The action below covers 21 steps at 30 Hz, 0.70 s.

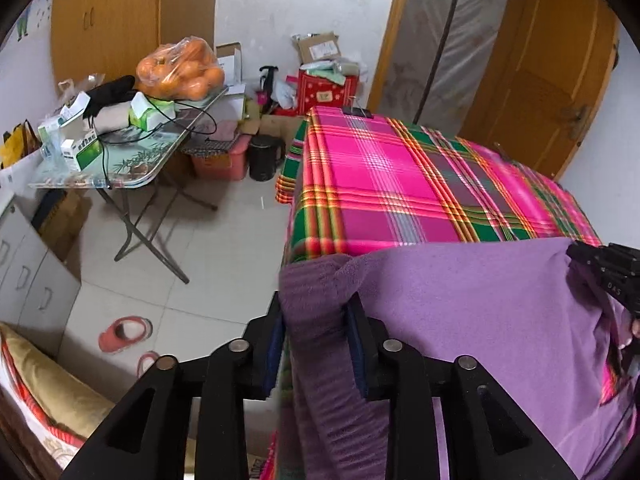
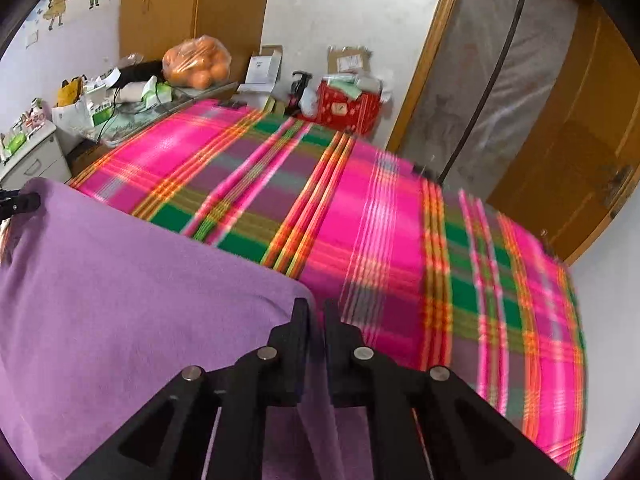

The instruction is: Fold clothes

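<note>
Purple cloth (image 1: 460, 300) is hanging stretched above the plaid bed (image 1: 400, 184), its top edge running across. The left gripper (image 1: 316, 320), tilting downward, is pinching a bunched corner; the right gripper (image 2: 316, 320), also angled down, is clamping narrowly on the opposite corner.

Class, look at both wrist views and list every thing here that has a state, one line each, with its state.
Left gripper: shut on a bunched corner of the purple fleece garment.
Right gripper: shut on the garment's other corner.
Purple fleece garment: held up, stretched between both grippers above the pink plaid cloth.
Pink plaid cloth: spread flat.
Clear plastic bag of oranges: resting on the folding table.
</note>
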Motion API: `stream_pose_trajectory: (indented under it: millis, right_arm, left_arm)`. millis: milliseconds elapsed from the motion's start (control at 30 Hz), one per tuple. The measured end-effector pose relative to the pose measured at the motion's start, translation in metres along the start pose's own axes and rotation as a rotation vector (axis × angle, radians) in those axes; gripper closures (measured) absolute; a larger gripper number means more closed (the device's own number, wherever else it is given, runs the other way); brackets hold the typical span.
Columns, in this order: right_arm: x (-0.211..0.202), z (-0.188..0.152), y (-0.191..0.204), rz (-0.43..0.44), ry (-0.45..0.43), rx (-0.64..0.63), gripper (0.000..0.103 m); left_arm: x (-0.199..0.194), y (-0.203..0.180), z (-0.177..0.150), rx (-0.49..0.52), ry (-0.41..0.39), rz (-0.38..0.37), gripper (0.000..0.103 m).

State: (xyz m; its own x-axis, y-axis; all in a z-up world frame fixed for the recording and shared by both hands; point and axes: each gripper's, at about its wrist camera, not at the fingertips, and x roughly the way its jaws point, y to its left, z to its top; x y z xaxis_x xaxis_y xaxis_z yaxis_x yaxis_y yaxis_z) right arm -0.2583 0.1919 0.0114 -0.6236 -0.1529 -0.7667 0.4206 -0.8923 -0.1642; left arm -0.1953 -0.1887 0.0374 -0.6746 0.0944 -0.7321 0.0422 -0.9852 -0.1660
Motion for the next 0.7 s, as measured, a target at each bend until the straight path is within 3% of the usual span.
stream_pose_trajectory:
  millis: [100,300,500,633,667,700]
  right_arm:
    - [-0.012,-0.006,-0.008,0.026,-0.027,0.039,0.09]
    - [-0.075,-0.028,-0.013,0.114,-0.113,0.098,0.089]
    - [-0.153,-0.083,0.01,0.315,-0.192,0.152,0.088]
    - [-0.182,-0.129,0.039,0.483,-0.212,0.165,0.081]
    - [-0.185,-0.137,0.047,0.508,-0.212,0.164,0.081]
    - [-0.187,-0.144,0.055,0.532,-0.213,0.163,0.081]
  left_arm:
    - [-0.014,0.013,-0.009,-0.031,-0.018,-0.01,0.066]
    - [-0.088,0.028,-0.038,-0.081,-0.109,-0.026,0.06]
    - [-0.148,0.024,-0.112,-0.132,-0.101,-0.156,0.059]
    - [-0.171,0.015,-0.175,-0.211,-0.068,-0.243,0.058]
    - [-0.174,0.014,-0.186,-0.237,-0.069,-0.271,0.054]
    - [-0.175,0.013,-0.194,-0.261,-0.071,-0.287,0.043]
